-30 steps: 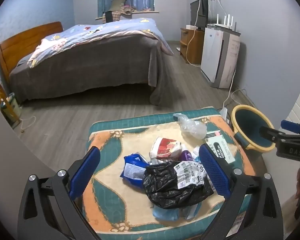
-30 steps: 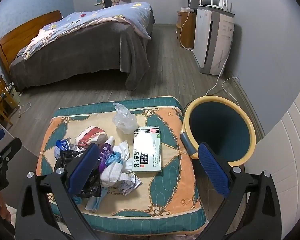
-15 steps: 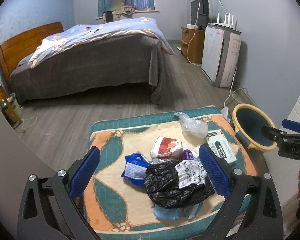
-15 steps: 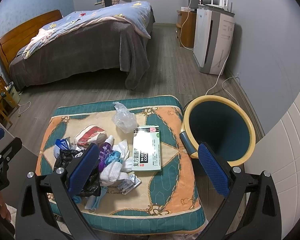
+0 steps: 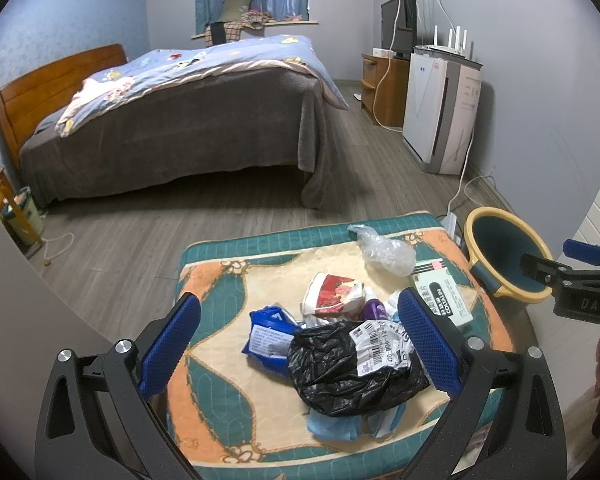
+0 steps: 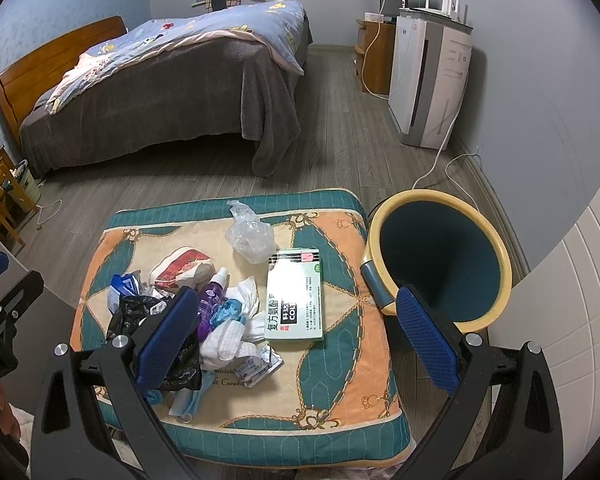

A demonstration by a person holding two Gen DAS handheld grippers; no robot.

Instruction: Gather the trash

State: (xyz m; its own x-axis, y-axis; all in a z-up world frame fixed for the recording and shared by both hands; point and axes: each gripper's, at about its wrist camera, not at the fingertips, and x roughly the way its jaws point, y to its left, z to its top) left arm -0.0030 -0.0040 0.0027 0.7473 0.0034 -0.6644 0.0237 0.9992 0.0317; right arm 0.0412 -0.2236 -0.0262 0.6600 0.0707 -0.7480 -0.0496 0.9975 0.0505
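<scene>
Left wrist view. Left gripper (image 5: 298, 340) low over the near edge of a patterned cushion (image 5: 220, 308), jaws spread wide, grasping nothing. Between the blue pads (image 5: 428, 344), a heap of trash: crumpled black bag (image 5: 340, 368) with a white barcode label, nearest. Blue packet (image 5: 268, 340) just left of the bag, touching it. Red-and-white packet (image 5: 332, 294) beyond, toward the middle of the cushion. Clear plastic bag (image 5: 384, 250) farther off, near the far right corner. White and green box (image 5: 440, 296) at the right edge, partly hidden behind the right pad. Pale blue face mask (image 5: 336, 426) poking out under the black bag at the near side. Yellow-rimmed bin (image 5: 504, 256) on the floor just right of the cushion, teal inside. Right gripper (image 5: 580, 276) seen in part at the far right, near the bin. Bed (image 5: 172, 128) far left across the wooden floor; white appliance (image 5: 440, 108) against the right wall.

Right wrist view. Right gripper (image 6: 296, 340) above the near right part of the cushion (image 6: 340, 360), jaws released and wide apart, holding nothing. Box (image 6: 296, 296) flat on the cushion, right of the heap. Purple bottle (image 6: 210, 300) lying against white tissue (image 6: 236, 320). Black bag (image 6: 140, 316) largely hidden behind the left pad. Clear bag (image 6: 250, 234) beyond the box. Bin (image 6: 440, 256) touching the right side of the cushion, open mouth tilted toward the camera.
</scene>
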